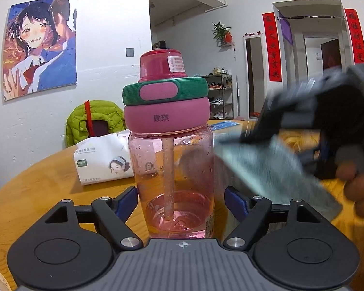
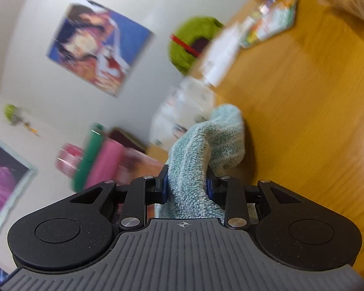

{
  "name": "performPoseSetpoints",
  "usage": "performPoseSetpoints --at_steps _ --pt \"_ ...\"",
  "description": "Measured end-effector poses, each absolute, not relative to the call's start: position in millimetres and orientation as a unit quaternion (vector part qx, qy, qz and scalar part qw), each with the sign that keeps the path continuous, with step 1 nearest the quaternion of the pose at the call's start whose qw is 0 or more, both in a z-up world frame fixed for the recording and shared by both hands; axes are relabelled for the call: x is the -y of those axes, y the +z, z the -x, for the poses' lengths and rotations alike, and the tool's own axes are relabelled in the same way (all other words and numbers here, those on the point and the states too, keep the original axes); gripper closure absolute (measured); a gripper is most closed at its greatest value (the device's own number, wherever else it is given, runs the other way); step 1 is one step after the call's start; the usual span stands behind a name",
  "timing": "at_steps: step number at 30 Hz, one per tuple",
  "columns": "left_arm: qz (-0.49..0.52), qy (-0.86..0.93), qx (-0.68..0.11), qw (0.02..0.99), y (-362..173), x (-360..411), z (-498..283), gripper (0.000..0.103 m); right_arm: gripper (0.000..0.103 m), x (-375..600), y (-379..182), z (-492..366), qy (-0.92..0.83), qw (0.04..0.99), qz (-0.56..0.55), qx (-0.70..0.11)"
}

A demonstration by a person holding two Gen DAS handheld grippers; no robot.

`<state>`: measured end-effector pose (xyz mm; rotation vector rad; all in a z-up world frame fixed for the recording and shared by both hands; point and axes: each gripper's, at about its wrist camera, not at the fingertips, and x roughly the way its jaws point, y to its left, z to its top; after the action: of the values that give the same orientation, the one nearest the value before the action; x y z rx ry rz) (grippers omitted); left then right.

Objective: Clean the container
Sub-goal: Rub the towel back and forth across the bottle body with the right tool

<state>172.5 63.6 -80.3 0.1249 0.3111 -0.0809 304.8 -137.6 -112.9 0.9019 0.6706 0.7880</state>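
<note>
A clear pink water bottle with a pink and green lid and a straw stands upright on the wooden table. My left gripper is shut on its lower body, blue pads on both sides. My right gripper is shut on a light teal cloth. In the left wrist view the right gripper is blurred at the right, and the cloth hangs from it against the bottle's right side. The bottle shows blurred and tilted at the left of the right wrist view.
A white tissue pack lies on the table behind the bottle's left side. A green jacket hangs over a chair beyond the table. A blue packet lies at the far side. Blurred packets lie on the table in the right wrist view.
</note>
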Motion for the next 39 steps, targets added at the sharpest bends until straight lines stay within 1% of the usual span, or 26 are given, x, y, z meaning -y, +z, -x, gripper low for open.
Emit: performPoseSetpoints --at_steps 3,4,9,14,17,19,24,26,32,35,39 --pt "-0.058 -0.054 -0.153 0.985 -79.7 -63.0 -171.3 0.027 0.07 152.7 -111.1 -299.4 0.42 0.724 -0.491 -0.242" --pt "-0.06 -0.059 -0.153 0.985 -79.9 -61.6 -171.0 0.028 0.07 154.6 -113.6 -300.1 0.43 0.705 -0.51 -0.238" --pt "-0.074 -0.056 -0.153 0.984 -81.5 -57.4 -171.1 0.028 0.07 149.0 -131.8 -311.1 0.416 0.675 -0.535 -0.292" --pt "-0.073 -0.055 -0.154 0.984 -82.1 -58.0 -172.1 0.028 0.07 134.4 -144.4 -320.4 0.33 0.722 -0.467 -0.39" --pt "-0.073 -0.055 -0.155 0.984 -82.1 -58.4 -172.1 0.028 0.07 125.6 -149.1 -323.9 0.299 0.744 -0.428 -0.417" --pt "-0.073 -0.055 -0.155 0.984 -82.1 -58.5 -172.1 0.028 0.07 127.9 -143.5 -322.0 0.311 0.749 -0.428 -0.4" --pt "-0.075 -0.053 -0.155 0.984 -82.2 -57.7 -172.1 0.028 0.07 151.0 -123.3 -309.2 0.411 0.704 -0.513 -0.268" --pt "-0.074 -0.053 -0.155 0.984 -82.3 -58.0 -172.2 0.028 0.07 152.1 -122.6 -308.2 0.43 0.686 -0.526 -0.259" --pt "-0.071 -0.047 -0.156 0.984 -82.5 -59.7 -172.6 0.028 0.068 129.8 -138.8 -320.5 0.34 0.73 -0.447 -0.39" --pt "-0.073 -0.046 -0.157 0.984 -82.8 -58.8 -172.6 0.028 0.068 124.9 -144.4 -324.7 0.307 0.749 -0.414 -0.416" --pt "-0.07 -0.044 -0.159 0.984 -82.2 -58.5 -171.4 0.028 0.068 124.9 -141.1 -323.9 0.308 0.757 -0.401 -0.413"
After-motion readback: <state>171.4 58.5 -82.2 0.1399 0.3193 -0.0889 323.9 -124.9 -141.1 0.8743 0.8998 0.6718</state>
